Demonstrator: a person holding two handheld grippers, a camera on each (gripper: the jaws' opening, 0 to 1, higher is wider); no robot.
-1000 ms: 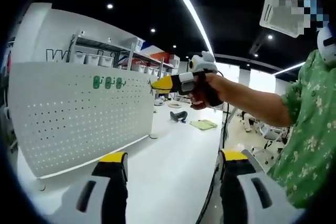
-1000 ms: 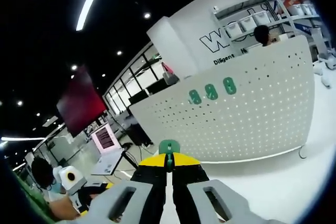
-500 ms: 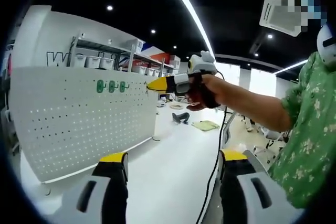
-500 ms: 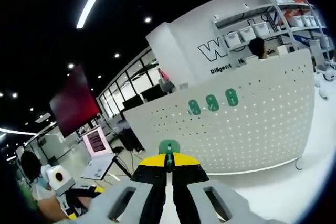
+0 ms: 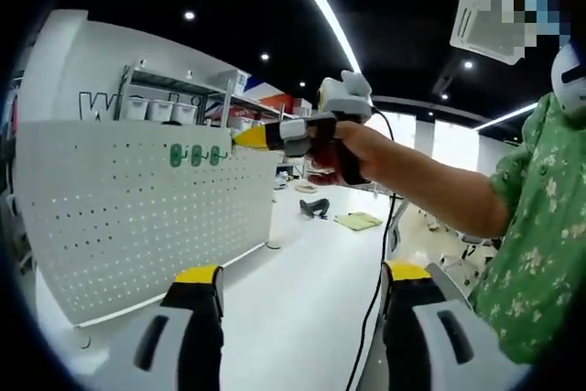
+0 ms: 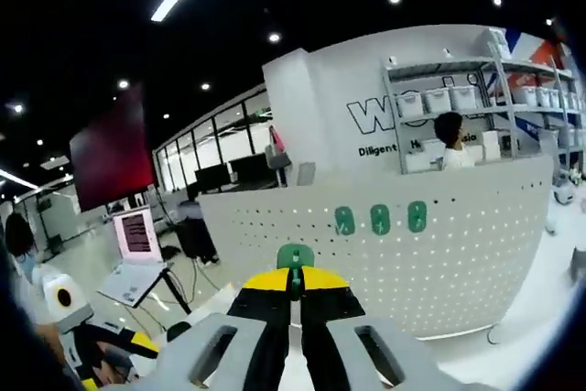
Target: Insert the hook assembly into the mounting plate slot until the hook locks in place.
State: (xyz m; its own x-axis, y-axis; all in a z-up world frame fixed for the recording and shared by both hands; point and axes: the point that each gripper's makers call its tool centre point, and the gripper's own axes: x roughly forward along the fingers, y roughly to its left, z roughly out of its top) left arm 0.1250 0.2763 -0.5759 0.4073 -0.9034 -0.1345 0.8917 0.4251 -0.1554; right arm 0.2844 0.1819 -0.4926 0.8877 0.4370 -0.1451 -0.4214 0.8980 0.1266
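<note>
shelf w/ bins (image 6: 476,98) | laptop (image 6: 135,254) | ceiling light strip (image 5: 320,16)

The perforated mounting plate (image 6: 430,254) looks matt white metal; the green hook (image 6: 295,256) glossy plastic.

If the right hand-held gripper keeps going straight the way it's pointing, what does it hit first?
Most likely the white pegboard. The right hand-held gripper, shut on a green hook, aims at its perforated face below the three green hooks already mounted, though depth is unclear.
</note>
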